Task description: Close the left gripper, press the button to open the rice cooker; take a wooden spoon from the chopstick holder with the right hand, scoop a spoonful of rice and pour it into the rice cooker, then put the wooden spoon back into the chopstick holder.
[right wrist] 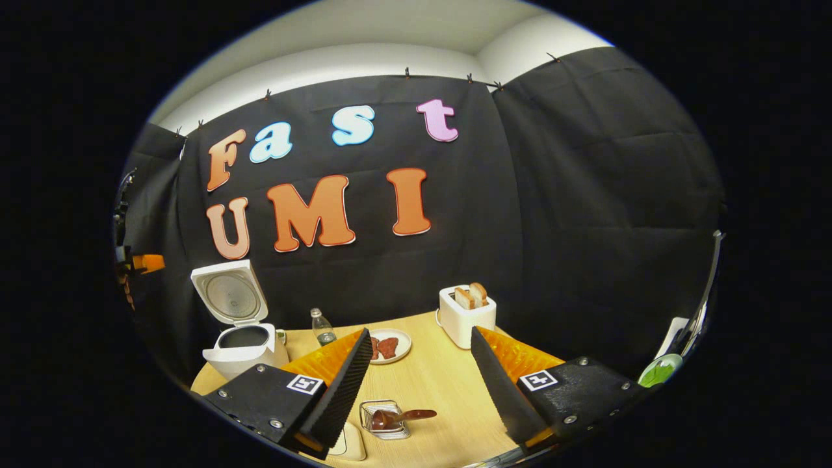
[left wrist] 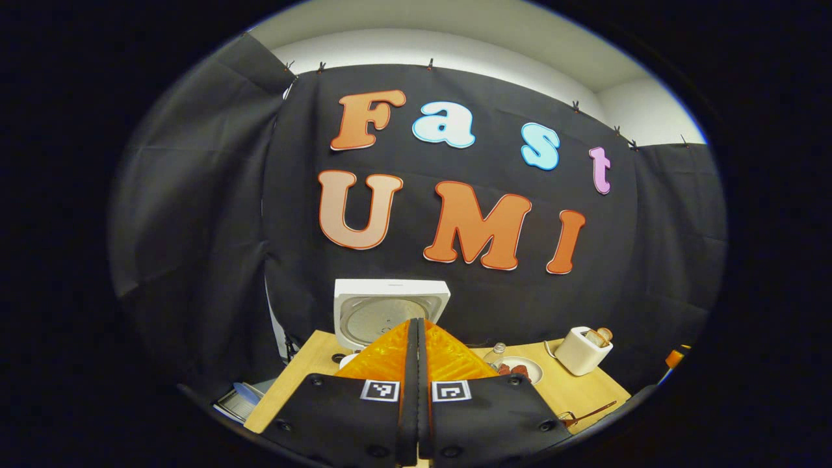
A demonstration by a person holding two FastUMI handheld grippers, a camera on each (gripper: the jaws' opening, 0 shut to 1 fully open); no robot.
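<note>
Right gripper view: right gripper [right wrist: 419, 364] spread above wooden spoon [right wrist: 402, 416]; left gripper [left wrist: 416, 364] together.

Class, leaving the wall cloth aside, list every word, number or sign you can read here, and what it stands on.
No readable words or numbers.
Left gripper and right gripper: square black-and-white code markers, no letters.
Bottle: any label too small to read.
Rice cooker, toaster: no print visible.

Both views look from above the near edge of the light wooden surface [right wrist: 448, 390] toward the black cloth wall, sharing the open white rice cooker [left wrist: 390, 309] and white toaster [right wrist: 465, 315]
</note>
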